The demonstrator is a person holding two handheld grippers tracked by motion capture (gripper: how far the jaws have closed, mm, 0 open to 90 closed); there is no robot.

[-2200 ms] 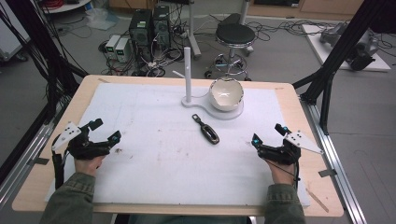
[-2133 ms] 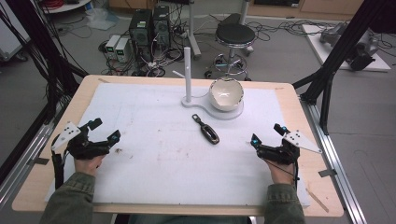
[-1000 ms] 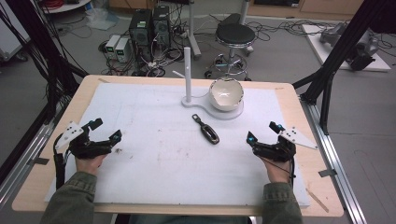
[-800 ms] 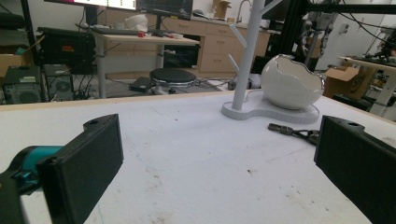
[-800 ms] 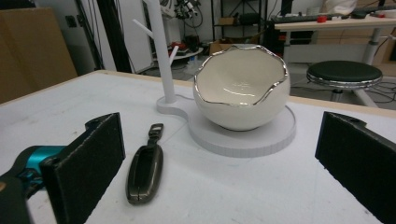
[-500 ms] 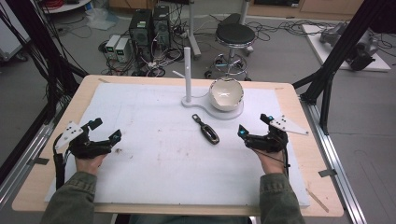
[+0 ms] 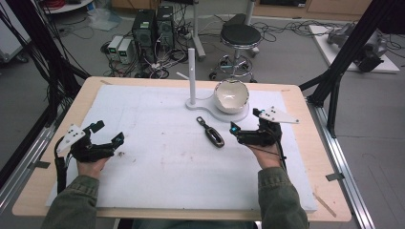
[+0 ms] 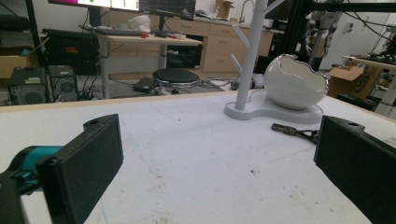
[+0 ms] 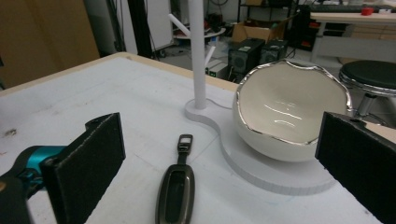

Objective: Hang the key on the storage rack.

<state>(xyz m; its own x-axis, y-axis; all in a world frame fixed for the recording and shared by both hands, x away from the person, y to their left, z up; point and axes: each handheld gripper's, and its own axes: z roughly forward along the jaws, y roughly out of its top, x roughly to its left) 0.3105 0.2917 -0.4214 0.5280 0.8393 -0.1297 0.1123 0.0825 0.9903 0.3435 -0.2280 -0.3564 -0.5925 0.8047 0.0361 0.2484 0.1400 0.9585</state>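
Right gripper: held low over the white mat, jaws wide apart with nothing between them. It points toward 9 o'clock in the high view, with the key fob just beyond its tips. In the right gripper view the fob lies between the two black jaws, nearer the left one, not touched by either.

Left gripper: near the table's left edge, at about 8 o'clock from the table centre. Jaws spread wide, empty, resting low over the mat. In the left gripper view only bare mat sits between the jaws.

Key fob: dark, elongated, lying flat on the mat just right of table centre. Its long axis runs roughly 11 to 5 o'clock in the high view. The small loop end points toward the stand base. In the right gripper view the loop end faces away from the camera.

Bowl: white, egg-shaped with a jagged silver rim, seated on the white stand base at about 1 o'clock from the fob, near but not touching it.

Stand post: white, upright, with short side pegs, at 9 o'clock of the bowl on the same base.

Mat: white, lightly scuffed, covers most of the wooden table.
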